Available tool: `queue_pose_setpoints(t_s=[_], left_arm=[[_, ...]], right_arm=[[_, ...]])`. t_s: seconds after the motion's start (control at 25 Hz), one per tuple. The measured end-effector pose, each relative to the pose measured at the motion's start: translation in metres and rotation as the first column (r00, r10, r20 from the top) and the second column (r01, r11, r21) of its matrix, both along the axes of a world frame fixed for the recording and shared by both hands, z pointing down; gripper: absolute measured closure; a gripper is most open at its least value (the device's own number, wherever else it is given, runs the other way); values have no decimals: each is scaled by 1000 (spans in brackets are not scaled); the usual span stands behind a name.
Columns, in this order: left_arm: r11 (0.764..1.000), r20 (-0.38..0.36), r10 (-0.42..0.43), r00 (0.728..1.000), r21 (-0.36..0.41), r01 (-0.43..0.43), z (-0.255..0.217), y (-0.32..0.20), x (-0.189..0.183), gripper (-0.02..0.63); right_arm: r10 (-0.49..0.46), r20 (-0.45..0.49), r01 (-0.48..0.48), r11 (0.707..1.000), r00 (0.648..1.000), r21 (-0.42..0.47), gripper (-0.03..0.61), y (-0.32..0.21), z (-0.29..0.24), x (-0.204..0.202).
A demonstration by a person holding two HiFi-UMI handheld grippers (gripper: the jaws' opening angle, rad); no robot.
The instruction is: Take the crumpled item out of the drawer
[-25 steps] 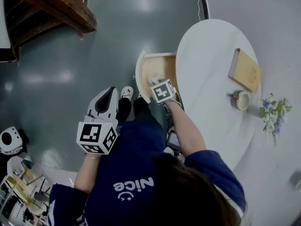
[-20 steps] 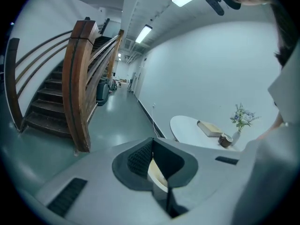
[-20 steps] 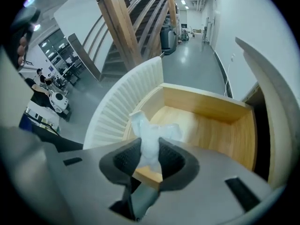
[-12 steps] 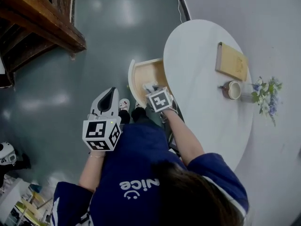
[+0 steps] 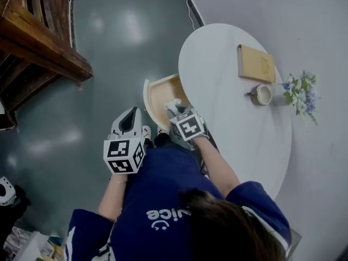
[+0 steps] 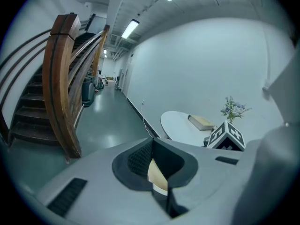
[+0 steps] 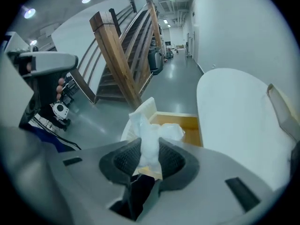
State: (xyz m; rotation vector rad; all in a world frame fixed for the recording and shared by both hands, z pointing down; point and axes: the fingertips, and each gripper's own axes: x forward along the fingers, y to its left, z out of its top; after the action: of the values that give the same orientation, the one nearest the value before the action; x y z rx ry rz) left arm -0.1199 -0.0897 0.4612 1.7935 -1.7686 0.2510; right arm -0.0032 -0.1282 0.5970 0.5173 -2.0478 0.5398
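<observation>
The crumpled item (image 7: pixel 146 134), a wad of thin white paper or film, sticks up between the jaws of my right gripper (image 7: pixel 147 159), which is shut on it. In the head view the right gripper (image 5: pixel 176 115) holds the white wad (image 5: pixel 173 104) just above the near end of the open wooden drawer (image 5: pixel 157 94), which juts out from under the round white table (image 5: pixel 239 124). The drawer's yellow inside (image 7: pixel 187 124) shows beyond the wad. My left gripper (image 5: pixel 131 113) hangs over the floor to the left of the drawer, its jaws together with nothing in them.
On the table lie a flat wooden box (image 5: pixel 255 63), a cup (image 5: pixel 263 94) and a small bunch of flowers (image 5: pixel 300 88). A wooden staircase (image 5: pixel 38 53) rises at the far left over grey glossy floor (image 5: pixel 109 48). The person's legs stand close below the drawer.
My right gripper, still shut on the white wad, has drawn back from over the drawer toward the person. The left gripper has kept its place beside it.
</observation>
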Motion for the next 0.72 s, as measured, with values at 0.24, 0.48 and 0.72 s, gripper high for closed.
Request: queue_pose_setpoints(t_s=[0.24,0.48,0.72], left_arm=[[999,-1,51,999,16,-51,0,-11,4,609],[996,13,87,996,36,-87,-5,-23,8,609],[984,29,162,986,66,-164,-15,-37,24,609]], right_arm=[[84,84,-87,996,993,27,466,-2,-33,2],[160,144,-174,981,977,87,466,-9,-63,12],[226,238,-270,948,945,171,465,-21,-102,18]])
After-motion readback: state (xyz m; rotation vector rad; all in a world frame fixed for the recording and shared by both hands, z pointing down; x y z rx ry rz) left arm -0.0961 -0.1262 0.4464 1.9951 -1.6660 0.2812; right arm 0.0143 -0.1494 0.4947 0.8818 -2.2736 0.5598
